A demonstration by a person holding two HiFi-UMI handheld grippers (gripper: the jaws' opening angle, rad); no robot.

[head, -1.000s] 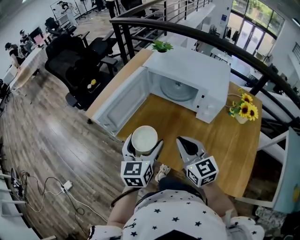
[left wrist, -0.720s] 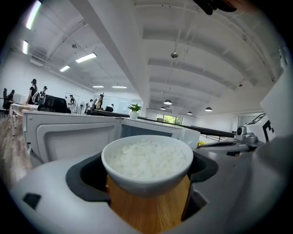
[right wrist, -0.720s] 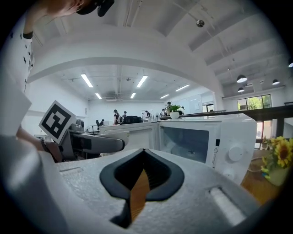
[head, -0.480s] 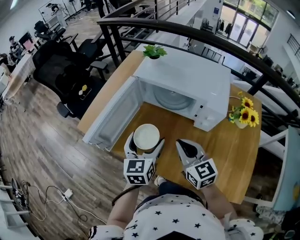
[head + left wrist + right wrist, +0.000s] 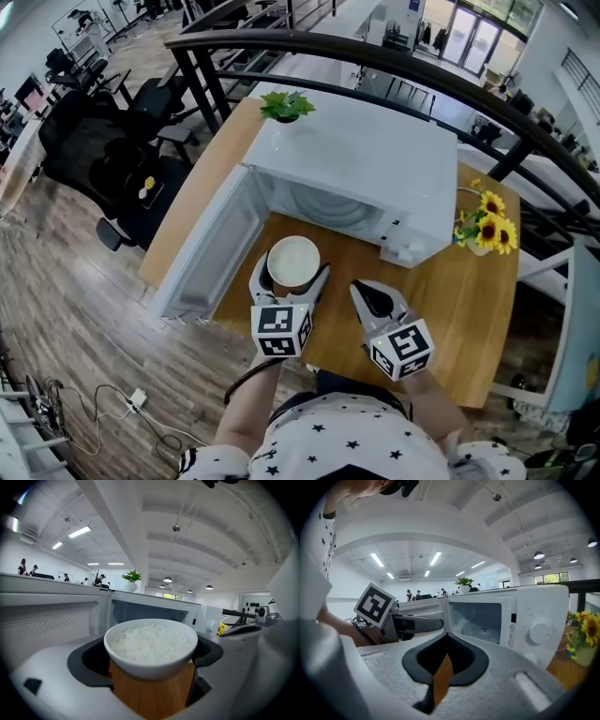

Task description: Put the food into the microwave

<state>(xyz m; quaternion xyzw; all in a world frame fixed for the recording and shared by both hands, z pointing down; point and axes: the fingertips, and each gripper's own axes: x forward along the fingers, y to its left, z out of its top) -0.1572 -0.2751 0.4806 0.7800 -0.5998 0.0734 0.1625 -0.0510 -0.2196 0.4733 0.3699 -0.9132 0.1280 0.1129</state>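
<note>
Change: since a second ago, the bowl of rice (image 5: 292,261) has been brought nearer the open mouth of the microwave (image 5: 375,159).
Left gripper (image 5: 291,274): its fingers are spread round the bowl's sides and pinched on it; the bowl is held above the counter (image 5: 450,309), just short of the cavity.
Right gripper (image 5: 373,296): its fingers are pressed together on nothing and kept just right of the bowl.
Door (image 5: 211,248): swung wide to the left.
Risk: the smooth, round bowl is gripped at its sides only. It could be tipped and rice spilled if the squeeze were eased, or if the rim were knocked on the cavity frame.
</note>
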